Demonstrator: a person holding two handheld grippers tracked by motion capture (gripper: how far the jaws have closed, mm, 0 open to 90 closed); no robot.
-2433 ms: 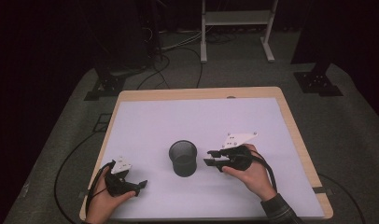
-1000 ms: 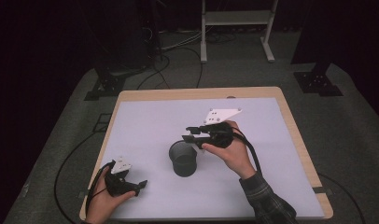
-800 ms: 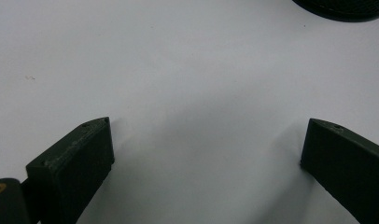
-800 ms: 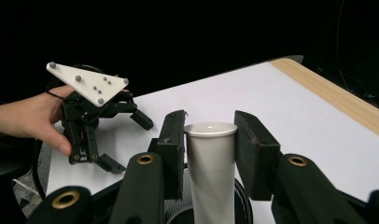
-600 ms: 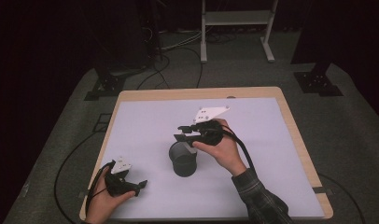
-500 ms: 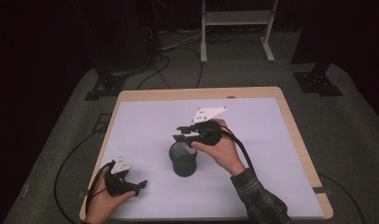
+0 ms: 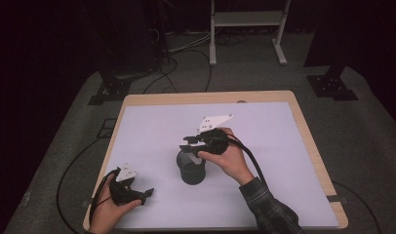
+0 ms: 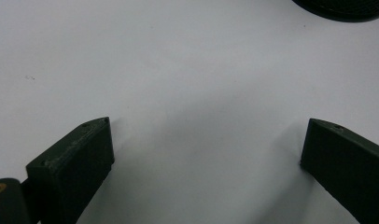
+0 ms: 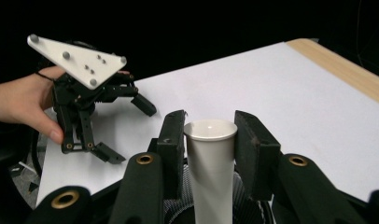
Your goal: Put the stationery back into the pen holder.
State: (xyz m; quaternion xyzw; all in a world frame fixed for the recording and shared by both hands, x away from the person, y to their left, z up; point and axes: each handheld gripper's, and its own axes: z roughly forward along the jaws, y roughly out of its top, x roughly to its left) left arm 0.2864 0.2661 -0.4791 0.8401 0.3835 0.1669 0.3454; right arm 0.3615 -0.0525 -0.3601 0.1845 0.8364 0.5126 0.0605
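A black mesh cup [image 7: 192, 170] stands upright on the white table sheet [image 7: 264, 131], a little in front of its middle. My right gripper [image 7: 188, 143] hovers over the cup's rim, shut on a white tube [image 9: 210, 158]. In the right gripper view the tube stands upright between the pads [image 9: 172, 140], its lower end inside the mesh cup [image 9: 246, 205]. My left gripper [image 7: 146, 194] rests at the front left of the table, open, with nothing between its jaws. The left gripper view has the gripper [image 8: 206, 154] over bare sheet, with the cup's base [image 8: 339, 7] at the top right.
The sheet covers a wooden table with a bare rim [image 7: 303, 122]. On the dark floor behind it are a white stand [image 7: 247, 19], black stand feet [image 7: 332, 85] and cables [image 7: 181, 48]. The left gripper [image 9: 129, 133] lies beyond the cup in the right gripper view.
My right gripper has moved from the cup's right side up and leftward, then sunk a little over the cup's rim with the tube. The left hand has stayed put.
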